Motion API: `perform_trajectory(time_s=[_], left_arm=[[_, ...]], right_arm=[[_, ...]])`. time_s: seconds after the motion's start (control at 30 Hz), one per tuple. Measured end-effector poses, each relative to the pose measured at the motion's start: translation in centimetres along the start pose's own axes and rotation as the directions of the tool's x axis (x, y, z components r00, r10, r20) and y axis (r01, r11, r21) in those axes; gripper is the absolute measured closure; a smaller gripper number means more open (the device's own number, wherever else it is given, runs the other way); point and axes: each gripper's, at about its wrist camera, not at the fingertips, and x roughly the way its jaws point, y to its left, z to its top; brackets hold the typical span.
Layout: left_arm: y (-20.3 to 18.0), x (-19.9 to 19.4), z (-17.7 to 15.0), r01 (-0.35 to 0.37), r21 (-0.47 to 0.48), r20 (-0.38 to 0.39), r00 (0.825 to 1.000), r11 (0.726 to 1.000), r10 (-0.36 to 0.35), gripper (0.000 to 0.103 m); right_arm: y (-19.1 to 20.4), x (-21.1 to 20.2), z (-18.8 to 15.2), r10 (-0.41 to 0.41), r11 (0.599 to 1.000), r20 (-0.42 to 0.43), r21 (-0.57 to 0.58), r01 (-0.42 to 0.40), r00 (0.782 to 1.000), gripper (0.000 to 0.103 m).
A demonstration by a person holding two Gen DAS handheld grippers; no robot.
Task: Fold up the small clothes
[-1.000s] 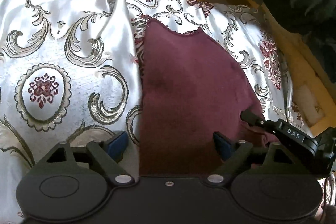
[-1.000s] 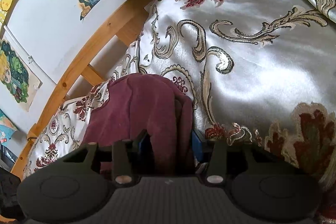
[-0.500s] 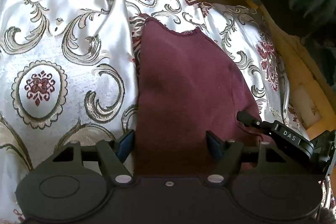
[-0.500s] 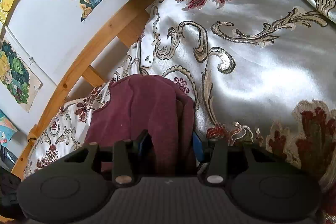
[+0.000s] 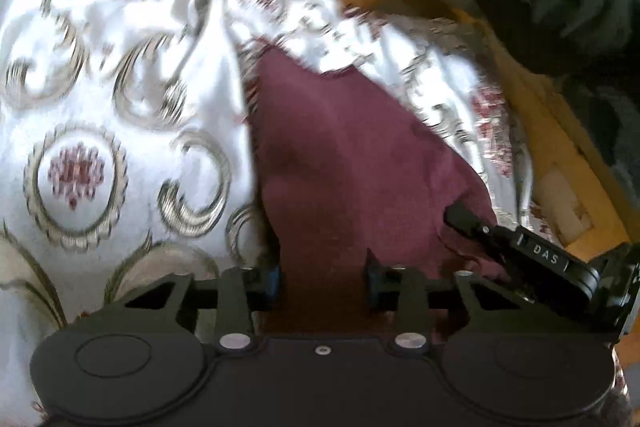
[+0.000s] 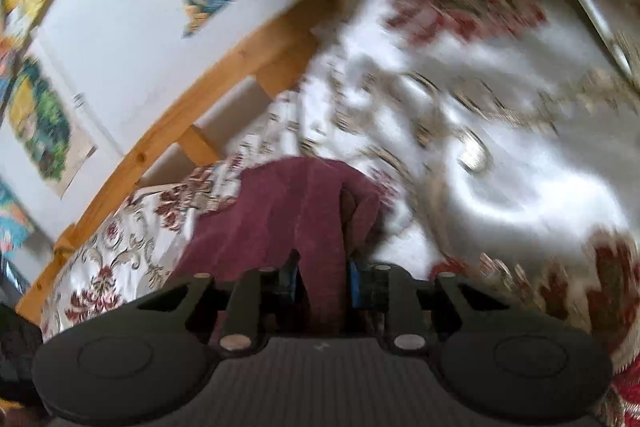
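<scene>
While the maroon garment [image 5: 352, 155] runs lengthwise toward 12 o'clock on the bed [image 5: 100, 99], right gripper [image 6: 322, 277] jaws pinch its near edge; left gripper [image 5: 322, 277] jaws narrowly straddle it, grip uncertain.

Garment [image 5: 344, 163] on bedspread [image 5: 120, 131]

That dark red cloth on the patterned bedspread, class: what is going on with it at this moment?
A person is working with two handheld grippers on a small maroon garment that lies on a white, floral bedspread. The right gripper is shut on a bunched edge of the garment. The left gripper has cloth between its fingers, with the jaws narrowed around it. Both views are blurred, so the grippers are moving. The garment is not yet neatly folded. A wooden bed frame runs behind.
</scene>
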Motion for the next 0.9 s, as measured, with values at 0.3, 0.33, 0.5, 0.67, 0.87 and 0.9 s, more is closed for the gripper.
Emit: perform_trajectory(time_s=[0.3, 0.33, 0.5, 0.67, 0.87, 0.9], left_arm=[[-1.1, -5.2, 2.0, -0.011, 0.184, 0.175, 0.984, 0.983, -0.022, 0.068], [-0.5, -5.6, 2.5, -0.024, 0.179, 0.191, 0.982, 0.983, -0.011, 0.068], [3.8, -6.4, 4.6, -0.086, 0.061, 0.254, 0.965, 0.994, 0.068, 0.068], [7.9, -5.3, 4.8, -0.161, -0.022, 0.242, 0.957, 0.987, 0.161, 0.067], [9.6, -5.1, 4.2, -0.135, -0.094, 0.215, 0.965, 0.986, 0.153, 0.059], [9.7, -5.1, 4.2, -0.143, -0.104, 0.205, 0.965, 0.984, 0.161, 0.054]], right_arm=[[9.4, -1.0, 1.6, 0.089, 0.954, 0.108, -0.297, -0.053, 0.990, 0.079], [10.4, -0.4, 2.0, 0.097, 0.945, 0.103, -0.322, -0.059, 0.990, 0.079], [14.0, 5.3, 3.6, 0.125, 0.943, 0.048, -0.317, -0.103, 0.991, 0.079], [14.6, 11.9, 3.6, 0.074, 0.962, -0.082, -0.257, -0.093, 0.994, 0.079], [12.5, 12.4, 2.0, -0.021, 0.974, -0.094, -0.226, -0.001, 0.995, 0.058], [12.0, 11.9, 1.9, -0.035, 0.976, -0.088, -0.217, 0.015, 0.996, 0.056]])
